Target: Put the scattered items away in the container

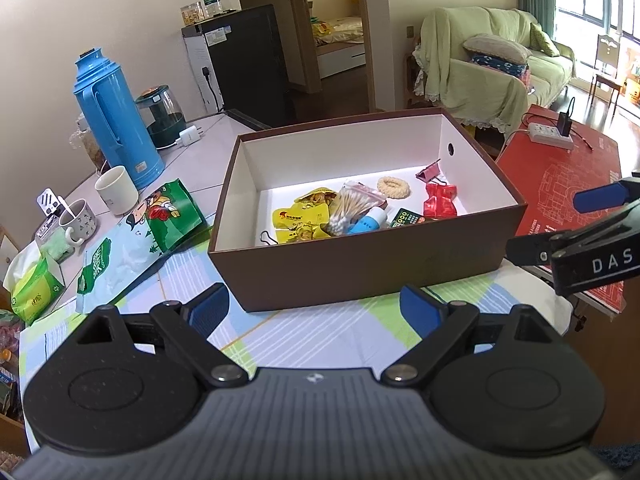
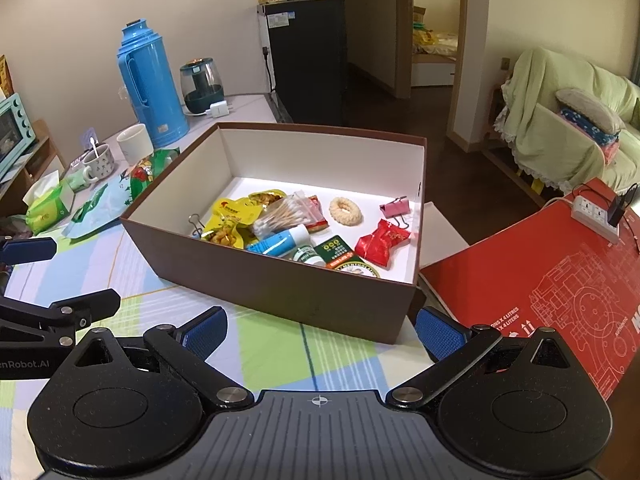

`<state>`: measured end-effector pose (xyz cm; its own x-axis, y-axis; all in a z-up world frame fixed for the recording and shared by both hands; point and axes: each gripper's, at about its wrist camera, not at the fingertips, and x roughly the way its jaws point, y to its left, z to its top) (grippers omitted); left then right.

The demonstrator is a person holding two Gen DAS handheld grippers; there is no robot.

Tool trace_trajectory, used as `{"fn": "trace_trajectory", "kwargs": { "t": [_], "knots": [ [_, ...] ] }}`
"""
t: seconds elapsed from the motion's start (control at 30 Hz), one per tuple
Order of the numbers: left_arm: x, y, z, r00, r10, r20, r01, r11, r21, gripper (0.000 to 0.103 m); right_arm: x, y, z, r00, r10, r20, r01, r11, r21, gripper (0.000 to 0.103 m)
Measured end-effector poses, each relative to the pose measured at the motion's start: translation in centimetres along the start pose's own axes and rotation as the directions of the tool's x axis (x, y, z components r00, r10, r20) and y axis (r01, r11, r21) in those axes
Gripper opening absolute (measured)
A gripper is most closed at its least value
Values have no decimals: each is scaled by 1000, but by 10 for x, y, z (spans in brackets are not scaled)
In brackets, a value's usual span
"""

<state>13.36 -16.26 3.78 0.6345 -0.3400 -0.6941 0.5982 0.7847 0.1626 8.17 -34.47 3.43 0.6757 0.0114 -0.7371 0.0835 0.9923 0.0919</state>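
The brown cardboard box with white lining sits square on my checked tablecloth, open side up so I can drop things straight in. On its floor lie the yellow snack packets, the clear bag of cotton swabs, the red foil sweet and the pink binder clip. My left gripper and right gripper hang just short of the near wall, fingers spread wide and holding nothing, so I judge the tidying nearly finished.
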Motion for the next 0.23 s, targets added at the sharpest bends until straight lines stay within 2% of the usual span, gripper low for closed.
{"fn": "trace_trajectory", "kwargs": {
  "t": [0.23],
  "knots": [
    [7, -11, 9, 1000, 23, 8, -23, 1000, -11, 91, 6, -21, 3, 999, 32, -15, -32, 999, 0, 103]
  ]
}}
